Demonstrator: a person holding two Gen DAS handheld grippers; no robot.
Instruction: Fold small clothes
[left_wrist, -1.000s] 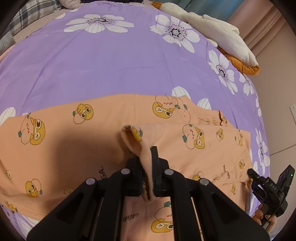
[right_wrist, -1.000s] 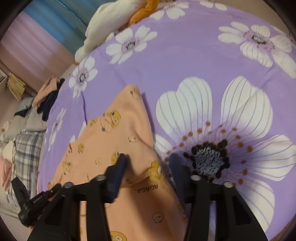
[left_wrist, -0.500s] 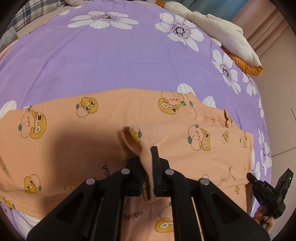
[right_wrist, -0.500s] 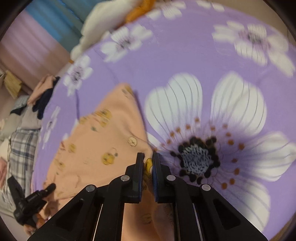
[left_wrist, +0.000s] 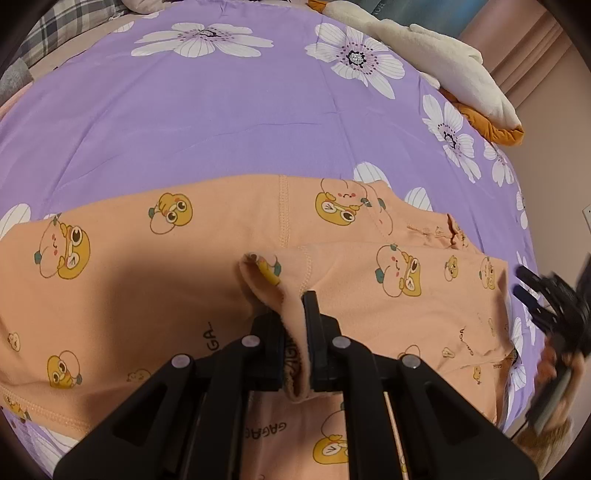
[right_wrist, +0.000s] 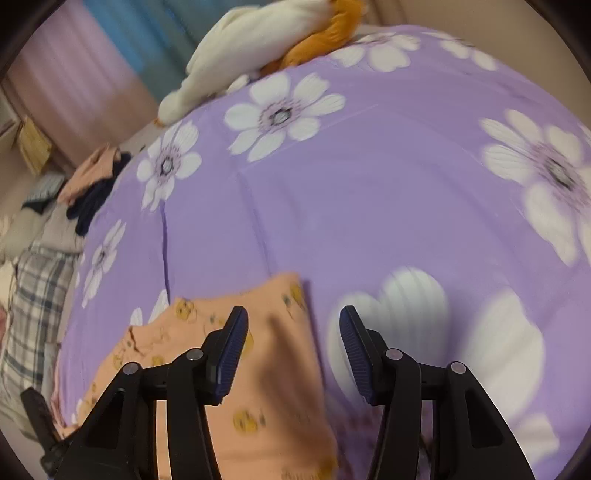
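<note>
Left wrist view: the left tool (left_wrist: 295, 314) is seen closed tight on a raised fold of the orange garment (left_wrist: 147, 280); the pinched cloth stands up between the two black fingers and bulges above them. The garment, a small peach-orange piece printed with cartoon characters and the lettering "GAGA", is spread flat across the near part of the bed, on the purple floral bedsheet (left_wrist: 184, 110); a stitched seam (left_wrist: 283, 210) runs up its middle. A cream-and-orange plush blanket (left_wrist: 443, 70) is bundled at the far right edge of the bed; plaid fabric (left_wrist: 55, 26) shows at the far left corner. The right tool (left_wrist: 554, 302) appears blurred at the right border, off the garment's end; a hand (left_wrist: 561, 373) is partly visible below it.

Right wrist view: the right tool (right_wrist: 293, 343) is shown with jaws opening, about half apart; nothing is between the blue ribbed pads (right_wrist: 231, 347), and the garment's end (right_wrist: 258, 387) lies beneath and left of the gap, its corner against the sheet. Only here are recorded: a heap of pink and dark clothes (right_wrist: 92, 181) at the bed's far left, the curtains (right_wrist: 110, 55) behind, and the left tool (right_wrist: 38, 421) at the lower left edge; the picture is blurred.
</note>
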